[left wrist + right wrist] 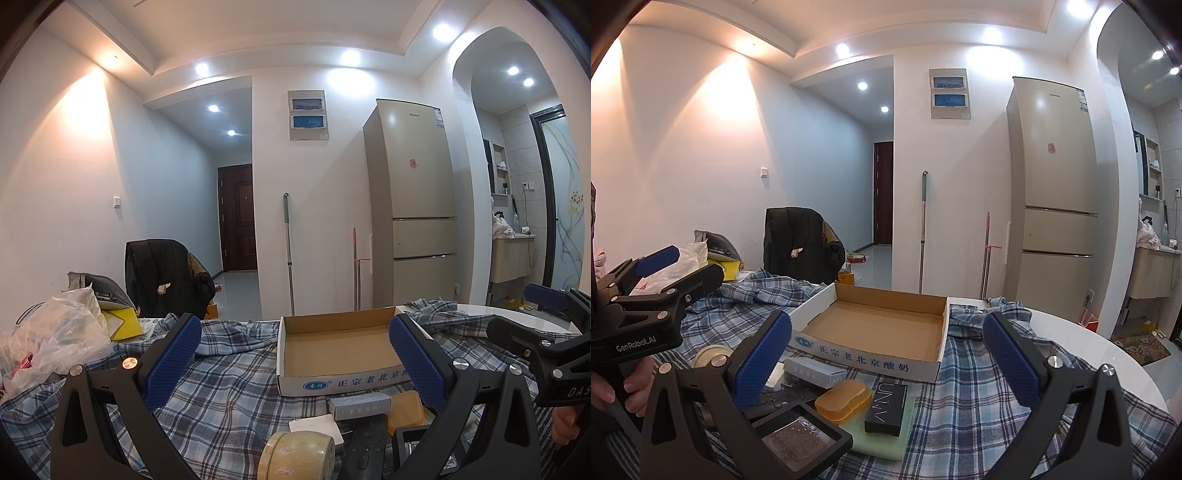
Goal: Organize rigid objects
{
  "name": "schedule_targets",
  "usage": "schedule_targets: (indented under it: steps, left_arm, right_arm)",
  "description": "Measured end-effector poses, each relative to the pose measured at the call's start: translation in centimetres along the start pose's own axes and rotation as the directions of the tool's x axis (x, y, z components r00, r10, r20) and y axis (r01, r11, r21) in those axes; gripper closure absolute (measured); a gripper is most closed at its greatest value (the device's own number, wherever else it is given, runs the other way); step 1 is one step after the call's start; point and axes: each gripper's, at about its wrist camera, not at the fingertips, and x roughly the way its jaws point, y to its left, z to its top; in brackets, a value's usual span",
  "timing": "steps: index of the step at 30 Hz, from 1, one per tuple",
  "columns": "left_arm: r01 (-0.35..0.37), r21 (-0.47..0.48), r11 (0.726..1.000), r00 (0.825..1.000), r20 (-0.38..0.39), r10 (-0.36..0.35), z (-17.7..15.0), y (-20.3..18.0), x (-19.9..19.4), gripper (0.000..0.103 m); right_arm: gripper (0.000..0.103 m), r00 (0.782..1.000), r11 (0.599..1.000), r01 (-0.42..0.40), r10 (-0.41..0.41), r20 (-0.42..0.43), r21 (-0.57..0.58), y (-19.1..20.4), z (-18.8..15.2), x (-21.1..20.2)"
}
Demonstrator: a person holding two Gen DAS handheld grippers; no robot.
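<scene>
An empty shallow cardboard box (340, 347) (886, 328) lies on a plaid cloth. In front of it sit small rigid items: a grey carton (360, 404) (816, 371), an orange case (405, 411) (843, 400), a black remote (364, 446) (779, 400), a tape roll (297, 458) (711, 354), a white square pad (317, 428), a black box (886, 408) on a green pad (882, 435), and a black-framed tile (799, 441). My left gripper (293, 354) is open above them. My right gripper (886, 358) is open too, holding nothing.
Plastic bags and clutter (55, 332) pile up at the table's left. A chair with a black jacket (162, 277) stands behind. The white round table's edge (1108, 354) curves at the right. A fridge (1052, 192) and mops stand by the far wall.
</scene>
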Motion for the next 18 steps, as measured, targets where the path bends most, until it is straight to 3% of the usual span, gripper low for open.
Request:
schedule_targets:
  steps: [18]
  left_arm:
    - [0.000, -0.001, 1.000, 1.000, -0.001, 0.000, -0.03, 0.15, 0.14, 0.000]
  right_arm:
    - [0.000, 1.000, 1.000, 0.002, -0.002, 0.005, 0.000, 0.18, -0.04, 0.14]
